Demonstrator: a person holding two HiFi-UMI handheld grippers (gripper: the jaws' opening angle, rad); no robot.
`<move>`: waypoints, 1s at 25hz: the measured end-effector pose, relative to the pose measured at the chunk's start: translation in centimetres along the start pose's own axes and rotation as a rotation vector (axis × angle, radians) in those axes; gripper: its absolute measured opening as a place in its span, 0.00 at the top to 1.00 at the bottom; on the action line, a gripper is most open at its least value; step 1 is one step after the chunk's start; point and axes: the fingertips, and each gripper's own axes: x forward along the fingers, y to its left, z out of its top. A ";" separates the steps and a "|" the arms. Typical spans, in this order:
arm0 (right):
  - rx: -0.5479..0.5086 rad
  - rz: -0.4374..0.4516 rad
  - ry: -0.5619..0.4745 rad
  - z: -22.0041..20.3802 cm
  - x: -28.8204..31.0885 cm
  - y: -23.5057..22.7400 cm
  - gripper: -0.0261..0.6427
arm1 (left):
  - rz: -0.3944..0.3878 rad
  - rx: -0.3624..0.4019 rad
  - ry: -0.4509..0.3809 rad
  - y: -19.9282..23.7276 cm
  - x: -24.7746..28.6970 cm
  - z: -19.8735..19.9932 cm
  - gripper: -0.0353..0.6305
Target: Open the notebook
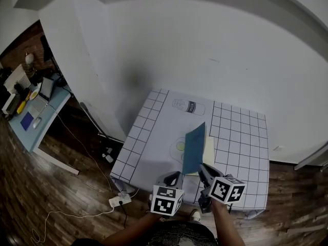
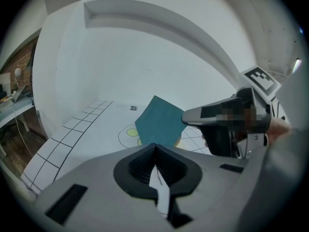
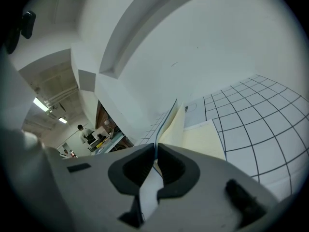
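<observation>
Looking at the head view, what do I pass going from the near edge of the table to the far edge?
left gripper and right gripper, side by side → notebook, its teal cover raised → can drawing

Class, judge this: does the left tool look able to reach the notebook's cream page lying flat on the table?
Probably not directly: the teal notebook cover, pinched and raised by the right tool, stands between the left tool and the cream page.
</observation>
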 end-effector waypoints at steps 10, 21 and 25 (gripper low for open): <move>-0.077 0.009 0.001 -0.3 1.9 3.5 0.91 | 0.000 -0.011 -0.022 2.5 -1.3 0.2 0.94; -0.155 0.000 0.022 -1.5 4.4 6.3 0.91 | 0.006 -0.013 -0.030 5.5 -2.4 0.1 0.94; -0.188 -0.001 0.035 -2.1 5.4 7.1 0.91 | 0.011 -0.017 -0.032 6.7 -2.6 0.0 0.94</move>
